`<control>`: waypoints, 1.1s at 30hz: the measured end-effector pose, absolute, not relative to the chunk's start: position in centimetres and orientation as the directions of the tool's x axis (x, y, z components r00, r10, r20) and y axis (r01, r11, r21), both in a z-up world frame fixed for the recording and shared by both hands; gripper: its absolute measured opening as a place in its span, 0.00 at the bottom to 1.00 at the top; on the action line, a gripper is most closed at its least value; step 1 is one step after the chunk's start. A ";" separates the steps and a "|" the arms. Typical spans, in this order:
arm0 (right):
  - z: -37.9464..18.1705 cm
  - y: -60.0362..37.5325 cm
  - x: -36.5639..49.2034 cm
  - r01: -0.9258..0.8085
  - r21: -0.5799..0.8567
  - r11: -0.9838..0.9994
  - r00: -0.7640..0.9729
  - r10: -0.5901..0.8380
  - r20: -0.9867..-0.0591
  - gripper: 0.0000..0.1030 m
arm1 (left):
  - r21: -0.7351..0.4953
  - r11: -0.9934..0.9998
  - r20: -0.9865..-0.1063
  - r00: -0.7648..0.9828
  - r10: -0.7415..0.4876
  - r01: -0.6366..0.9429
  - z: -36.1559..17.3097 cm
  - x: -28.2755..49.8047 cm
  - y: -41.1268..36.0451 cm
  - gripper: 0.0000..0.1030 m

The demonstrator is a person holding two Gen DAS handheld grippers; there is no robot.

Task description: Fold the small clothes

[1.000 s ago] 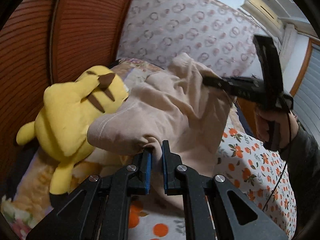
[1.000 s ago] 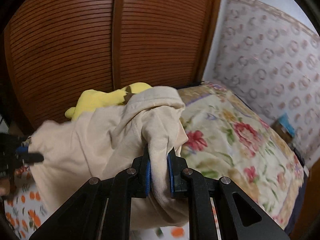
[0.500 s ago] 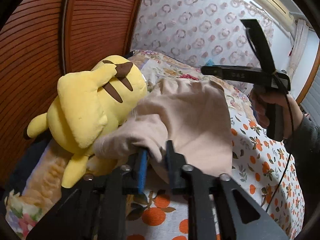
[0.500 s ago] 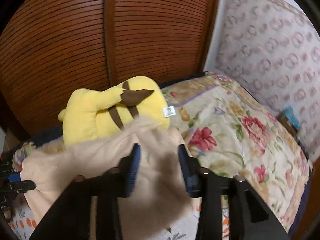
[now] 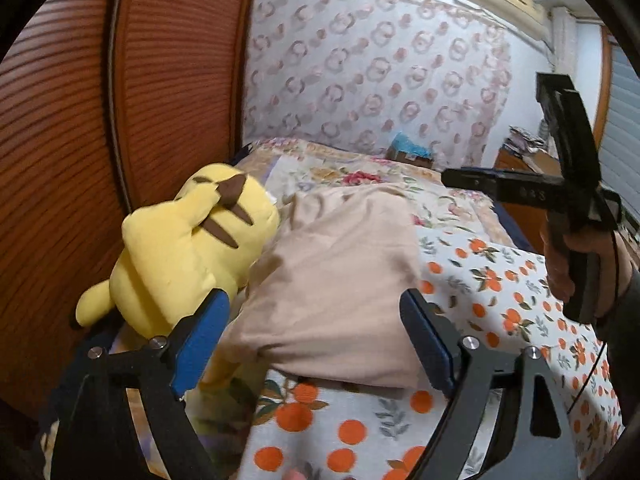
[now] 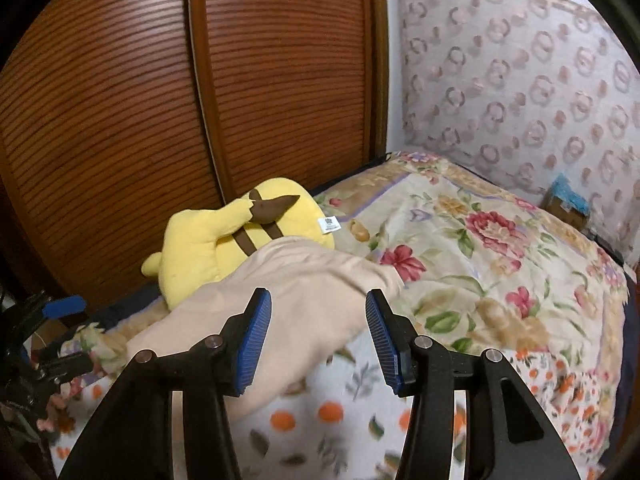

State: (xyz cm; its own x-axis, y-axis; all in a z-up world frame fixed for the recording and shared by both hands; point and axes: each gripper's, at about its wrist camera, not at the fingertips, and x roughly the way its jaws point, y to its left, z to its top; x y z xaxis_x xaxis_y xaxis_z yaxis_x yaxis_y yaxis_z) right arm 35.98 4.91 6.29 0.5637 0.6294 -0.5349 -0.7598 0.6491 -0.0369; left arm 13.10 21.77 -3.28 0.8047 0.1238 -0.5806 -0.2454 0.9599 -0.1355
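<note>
The folded beige cotton garment (image 5: 332, 280) lies on the bed, its near part on the white sheet printed with oranges (image 5: 500, 288) and its far edge on the cream floral quilt (image 6: 480, 248); its left side rests against the yellow plush toy with brown stripes (image 5: 188, 248), which lies on the left of the bed beside the ribbed brown wooden wardrobe doors (image 6: 280, 80).

The left tool (image 5: 316, 340) is released; its jaws have just been opening and now stand wide, the blue pads either side of the garment's near edge without pressing on it; the left pad sits in front of the plush toy. The right tool (image 6: 318, 336) is released too; its jaws have just been opening, and the garment's right end shows between the ribbed blue pads, clear of both. In the left wrist view the right tool appears at the right, gripped by a hand (image 5: 576, 260) in a dark sleeve, over the orange-print sheet.

Behind the bed stands a wall with ring-patterned pink paper (image 5: 380, 72); a blue-topped box (image 6: 568, 204) sits at the far edge of the quilt.
</note>
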 end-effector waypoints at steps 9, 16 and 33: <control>5.6 0.5 28.7 -0.693 -0.017 0.721 0.636 0.600 -0.485 0.55 | -0.118 0.981 -0.546 0.835 0.064 -0.153 -1.4 11.7 18.0 0.92; 5.0 -1.9 23.8 -0.636 -0.004 0.772 0.684 0.561 -0.466 0.60 | -0.096 0.994 -0.537 0.843 -0.001 -0.060 -0.9 10.9 14.2 0.92; 5.3 -11.2 10.4 -0.389 0.060 0.919 0.847 0.382 -0.369 0.82 | -0.058 0.997 -0.519 0.852 -0.072 0.050 0.9 8.8 4.9 0.92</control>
